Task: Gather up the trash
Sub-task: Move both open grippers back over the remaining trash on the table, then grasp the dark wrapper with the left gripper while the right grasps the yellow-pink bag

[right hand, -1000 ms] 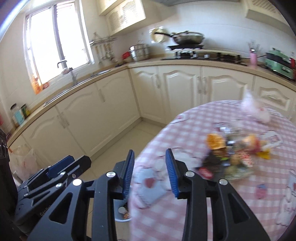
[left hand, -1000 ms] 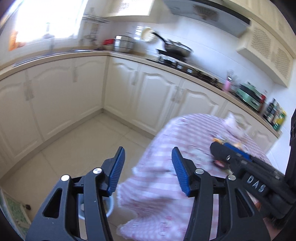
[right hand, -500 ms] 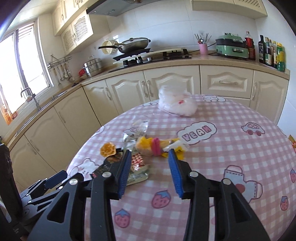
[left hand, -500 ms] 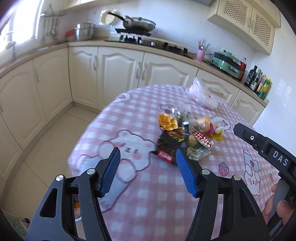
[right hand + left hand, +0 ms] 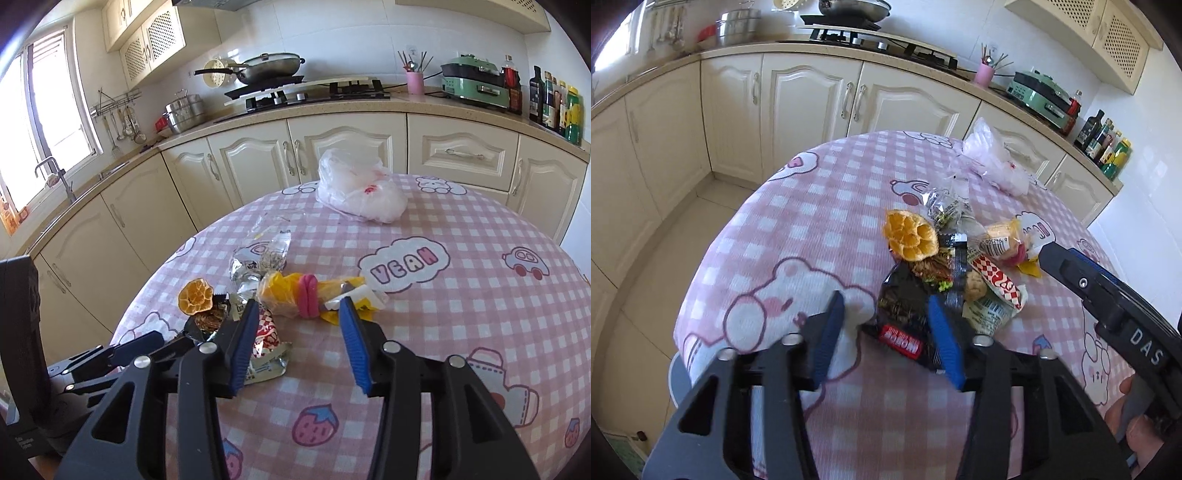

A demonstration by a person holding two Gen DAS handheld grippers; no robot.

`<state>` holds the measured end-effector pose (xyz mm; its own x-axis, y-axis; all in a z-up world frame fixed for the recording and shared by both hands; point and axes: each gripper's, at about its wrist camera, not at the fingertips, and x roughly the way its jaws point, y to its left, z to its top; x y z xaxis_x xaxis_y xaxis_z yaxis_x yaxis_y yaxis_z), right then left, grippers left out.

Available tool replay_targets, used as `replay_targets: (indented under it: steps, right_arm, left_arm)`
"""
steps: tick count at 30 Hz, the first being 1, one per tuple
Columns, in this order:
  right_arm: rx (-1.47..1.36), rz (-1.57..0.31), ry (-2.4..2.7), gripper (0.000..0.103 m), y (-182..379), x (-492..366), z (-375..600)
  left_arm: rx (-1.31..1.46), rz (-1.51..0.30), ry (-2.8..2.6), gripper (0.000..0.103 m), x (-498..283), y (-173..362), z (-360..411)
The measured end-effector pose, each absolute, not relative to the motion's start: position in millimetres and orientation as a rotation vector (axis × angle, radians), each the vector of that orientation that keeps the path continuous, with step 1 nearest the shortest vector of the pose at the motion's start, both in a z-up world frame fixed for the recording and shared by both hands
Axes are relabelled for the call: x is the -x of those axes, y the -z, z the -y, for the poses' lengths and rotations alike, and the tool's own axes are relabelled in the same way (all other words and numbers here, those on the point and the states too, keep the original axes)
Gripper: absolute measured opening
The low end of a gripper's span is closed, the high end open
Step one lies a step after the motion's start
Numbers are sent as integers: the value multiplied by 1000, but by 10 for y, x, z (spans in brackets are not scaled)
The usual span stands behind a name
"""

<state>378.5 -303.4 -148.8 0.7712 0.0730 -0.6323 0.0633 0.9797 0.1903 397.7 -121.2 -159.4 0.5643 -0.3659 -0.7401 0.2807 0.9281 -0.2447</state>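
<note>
**Trash pile: approach alignment**

Trash pile (image 5: 945, 258) lies mid-table on the checked cloth (image 5: 798, 229). The left gripper (image 5: 886, 328) is closing, nothing pinched; the black wrapper (image 5: 905, 310) lies just ahead, long axis pointing away. The right gripper (image 5: 295, 332) is opening, empty. Only the right view shows the yellow bundle (image 5: 291, 295) unobstructed.

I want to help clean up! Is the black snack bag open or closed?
Open. The black snack bag is torn at its far end, and brown and green bits show inside the tear, beside the orange peel.
</note>
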Motion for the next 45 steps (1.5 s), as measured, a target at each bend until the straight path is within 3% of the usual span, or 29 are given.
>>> replay_targets:
  steps: [1, 3, 5, 17, 18, 20, 22, 23, 24, 31, 32, 36, 41, 45]
  right_arm:
    - [-202, -693, -6, 46, 1485, -3802, 3031]
    - [-192, -699, -3, 46, 1481, -3844, 3007]
    - [-183, -704, -5, 46, 1481, -3885, 2985]
    - [-109, -783, 28, 45, 1616, -4299, 2866]
    - [-92, -778, 29, 39, 1620, -4296, 2856]
    - [-84, -775, 22, 35, 1614, -4280, 2857]
    - [-77, -758, 24, 25, 1591, -4222, 2866]
    - [-72, -749, 29, 24, 1575, -4186, 2868]
    - [-73, -746, 31, 23, 1557, -4146, 2881]
    - [-119, -716, 18, 21, 1517, -3882, 2996]
    - [-128, -708, 15, 20, 1515, -3837, 3015]
    - [-148, -694, 14, 20, 1530, -3734, 3056]
    - [-168, -685, 7, 20, 1539, -3675, 3065]
    - [-176, -663, -4, 20, 1478, -3588, 3046]
  left_arm:
    - [101, -896, 387, 27, -3990, 1599, 1225]
    - [109, -890, 401, 9, -3987, 1587, 1219]
    - [121, -870, 413, 2, -3961, 1559, 1182]
    - [164, -772, 443, 0, -3826, 1395, 931]
    - [165, -780, 445, 1, -3841, 1407, 923]
    - [169, -797, 435, 8, -3872, 1442, 926]
    - [168, -804, 441, 29, -3872, 1450, 951]
    - [158, -801, 441, 45, -3862, 1449, 973]
    - [137, -794, 438, 54, -3842, 1442, 1011]
    - [54, -864, 448, 56, -3916, 1552, 1284]
    - [48, -887, 448, 55, -3939, 1584, 1316]
    - [33, -897, 450, 23, -3944, 1596, 1364]
    - [27, -864, 457, 9, -3885, 1557, 1364]
    - [48, -802, 441, 8, -3764, 1457, 1314]
